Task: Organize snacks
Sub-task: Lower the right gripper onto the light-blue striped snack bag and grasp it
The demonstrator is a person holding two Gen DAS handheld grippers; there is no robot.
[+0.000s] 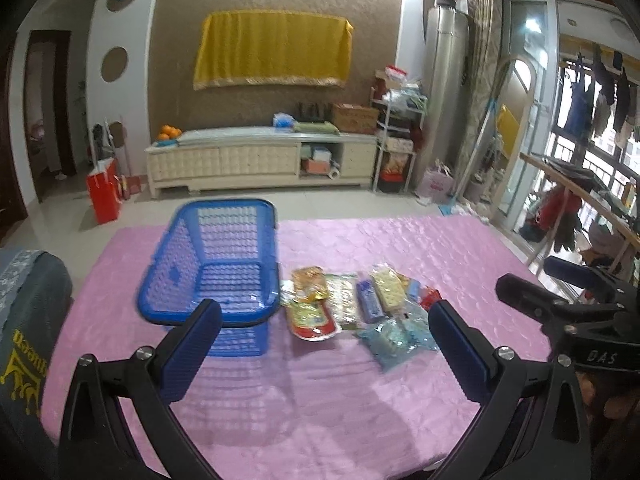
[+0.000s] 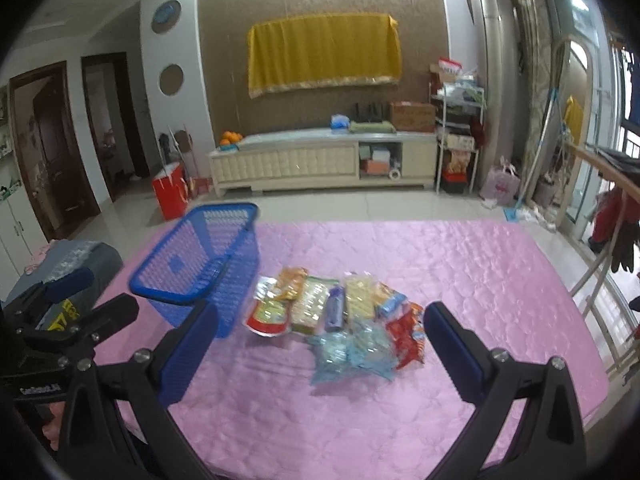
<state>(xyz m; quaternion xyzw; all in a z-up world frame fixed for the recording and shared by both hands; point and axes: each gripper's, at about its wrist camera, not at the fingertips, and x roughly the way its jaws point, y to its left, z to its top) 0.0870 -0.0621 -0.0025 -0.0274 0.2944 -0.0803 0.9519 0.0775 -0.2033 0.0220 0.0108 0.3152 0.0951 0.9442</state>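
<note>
Pink worktop (image 1: 360, 400): snacks unsorted

Left gripper (image 1: 324, 344) fingers wide apart, empty. Blue basket (image 1: 216, 264) empty, at left. Snack packets (image 1: 360, 304) heaped just beside its right. Right gripper (image 2: 320, 344) fingers wide apart, empty. Sorting apparently not begun

pink table cover (image 1: 360, 400) | yellow wall cloth (image 1: 272, 52) | red bag (image 2: 170, 190) | oranges (image 1: 168, 133)

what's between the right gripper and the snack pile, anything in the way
Nothing visible. The right gripper has its jaws open, with only bare pink cloth before the snack pile. The blue basket sits off to the left.
</note>
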